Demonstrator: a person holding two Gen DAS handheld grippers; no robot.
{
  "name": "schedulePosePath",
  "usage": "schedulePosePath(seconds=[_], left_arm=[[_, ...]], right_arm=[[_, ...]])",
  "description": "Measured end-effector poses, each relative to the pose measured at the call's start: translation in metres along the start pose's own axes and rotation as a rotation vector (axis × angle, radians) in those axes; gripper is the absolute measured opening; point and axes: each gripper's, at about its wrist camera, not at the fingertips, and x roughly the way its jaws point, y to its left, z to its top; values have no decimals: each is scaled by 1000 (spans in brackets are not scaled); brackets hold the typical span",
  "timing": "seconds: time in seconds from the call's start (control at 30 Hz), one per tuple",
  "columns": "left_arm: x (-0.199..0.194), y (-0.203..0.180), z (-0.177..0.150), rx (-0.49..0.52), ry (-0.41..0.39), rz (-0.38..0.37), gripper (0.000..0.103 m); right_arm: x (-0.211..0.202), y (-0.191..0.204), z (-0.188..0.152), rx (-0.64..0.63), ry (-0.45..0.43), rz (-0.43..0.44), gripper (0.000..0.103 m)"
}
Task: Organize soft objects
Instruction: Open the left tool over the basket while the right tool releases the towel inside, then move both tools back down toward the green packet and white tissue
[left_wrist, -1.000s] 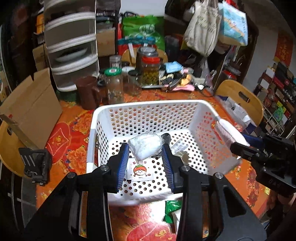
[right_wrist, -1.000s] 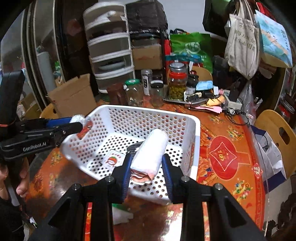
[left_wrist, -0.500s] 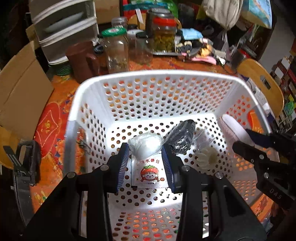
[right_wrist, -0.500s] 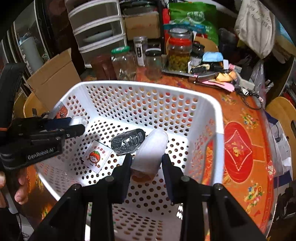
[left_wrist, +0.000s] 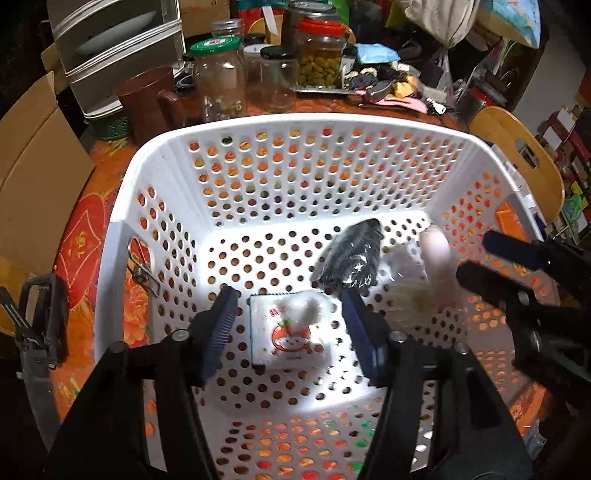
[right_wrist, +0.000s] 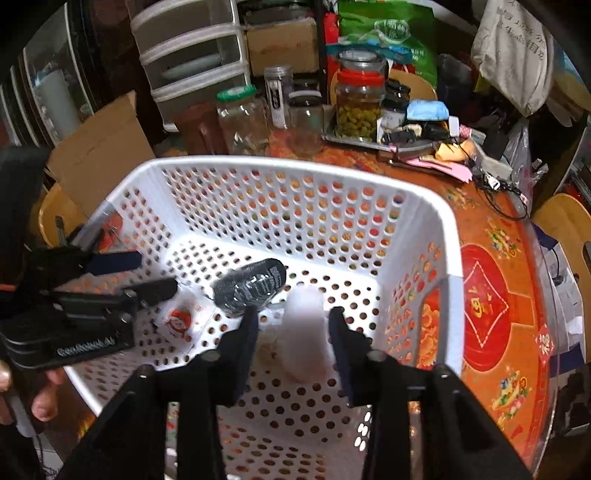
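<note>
While both sets of jaws are opening, the left hand-held gripper (left_wrist: 288, 325) stands over the floor of a white plastic basket (left_wrist: 295, 125), its ribbed blue pads (left_wrist: 221, 325) clear of the small fluffy white puff (left_wrist: 304, 310) that lies between them. That puff rests on a flat, glossy sachet (left_wrist: 286, 341) printed with a red tomato figure. The right hand-held gripper (right_wrist: 293, 338) likewise stands apart from the soft white roll (right_wrist: 304, 332) between its dark fingers; the roll is a smooth, rounded cylinder, blurred, lying on the basket floor near the right wall.

Just left of the roll, a black ribbed bundle (right_wrist: 251, 288) sealed in shiny clear film lies slanted across the middle of the floor. Between it and the roll there is a crinkled clear packet (left_wrist: 404, 291) with something pale and frilled inside; its shape is hard to make out.

The basket has rounded corners and walls pierced all over with round holes, through which the orange-red patterned cloth of the counter (right_wrist: 487, 295) shows. At the far side stand clear glass jars (left_wrist: 221, 79), one with a green lid, and a taller red-lidded jar of green pickles (left_wrist: 319, 55).
</note>
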Motion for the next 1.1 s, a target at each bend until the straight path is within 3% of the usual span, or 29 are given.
schedulePosePath(seconds=[0.03,0.2,0.33,0.47,0.57,0.73,0.87,1.1], left_arm=[[-5,-1,-2,1,-10,-3,62],[-58,-9,-24,37,-167,46,83],[-114,-6,-66,44,-306,18,100],[-142,1,-119,60,-382,64,103],[-137,9,-166,52,-363,52,103],[-93,25,-218,-47,-273,-11,103],[-65,32,-234,-87,-228,-55,103],[-57,46,-237,-151,-266,-89,103]], right_arm=[[-8,2,-2,-11,-21,-9,73],[-57,11,-23,-37,-127,-18,79],[-95,16,-59,-32,-202,-3,84],[-116,23,-112,-32,-256,7,97],[-105,30,-159,-12,-221,57,97],[-65,40,-199,43,-126,138,97],[-32,53,-202,74,-45,172,97],[-20,75,-181,54,-71,162,97]])
